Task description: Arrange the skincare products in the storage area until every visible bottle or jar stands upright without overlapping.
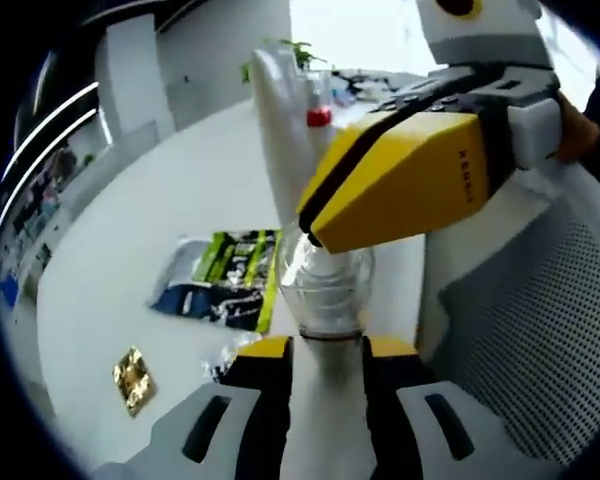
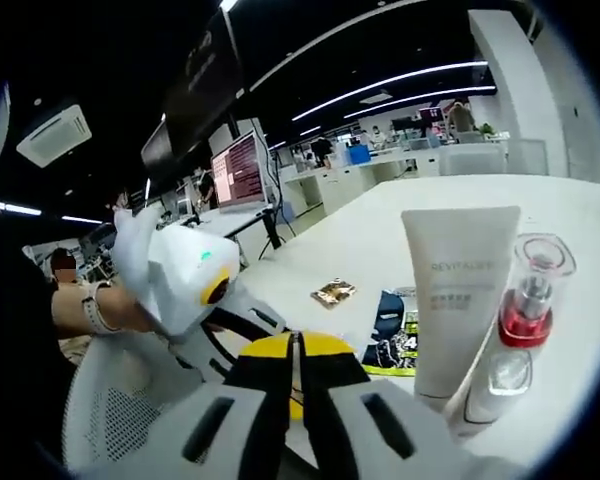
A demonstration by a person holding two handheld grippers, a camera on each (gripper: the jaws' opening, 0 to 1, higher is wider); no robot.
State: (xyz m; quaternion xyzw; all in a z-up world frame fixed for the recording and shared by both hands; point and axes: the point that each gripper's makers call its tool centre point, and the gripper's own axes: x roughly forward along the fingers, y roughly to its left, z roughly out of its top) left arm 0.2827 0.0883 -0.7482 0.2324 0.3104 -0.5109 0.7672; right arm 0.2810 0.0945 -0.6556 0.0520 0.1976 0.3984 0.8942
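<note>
Clear plastic bottle [image 1: 325,285] at lower centre, clamped in left gripper [image 1: 325,352]; right gripper [image 1: 400,180] above it. Right gripper view: right gripper [image 2: 295,372] pressed closed; matte white tube [image 2: 458,290] and glossy red-pump bottle [image 2: 515,330] upright on white tabletop [image 2: 380,240]; foil sachet [image 2: 333,292] beyond.

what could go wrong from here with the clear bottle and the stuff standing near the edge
1. The left gripper grips the clear bottle low while the right gripper pinches its top; uneven pulling might twist it loose.
2. The white tube and the red-capped bottle stand close together; a nudge could topple both.
3. Flat packets lie nearby and might get swept.
</note>
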